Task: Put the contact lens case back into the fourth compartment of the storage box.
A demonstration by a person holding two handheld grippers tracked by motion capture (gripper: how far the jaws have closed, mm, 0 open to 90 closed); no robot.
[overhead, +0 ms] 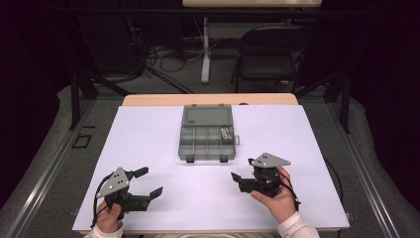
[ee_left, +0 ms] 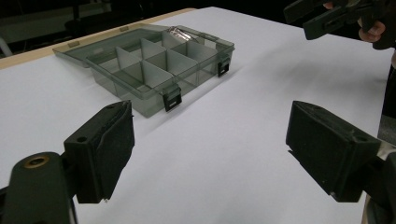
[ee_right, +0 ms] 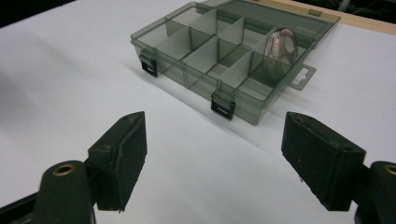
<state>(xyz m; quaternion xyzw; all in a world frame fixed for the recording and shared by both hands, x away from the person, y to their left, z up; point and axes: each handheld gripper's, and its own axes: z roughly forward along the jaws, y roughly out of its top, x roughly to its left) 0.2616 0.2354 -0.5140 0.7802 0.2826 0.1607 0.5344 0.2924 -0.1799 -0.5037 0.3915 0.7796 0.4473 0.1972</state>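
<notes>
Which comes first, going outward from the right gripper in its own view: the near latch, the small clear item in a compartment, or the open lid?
1. Near latch, on the organizer box's front wall, closest to the right gripper.
2. Small clear item, in a right-hand compartment, mid-box.
3. Open lid, lying flat behind the compartments, farthest.

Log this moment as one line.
left gripper: open, empty | right gripper: open, empty | organizer box: lid open, mid-table | small shiny item: in a back corner compartment | grippers short of box
</notes>
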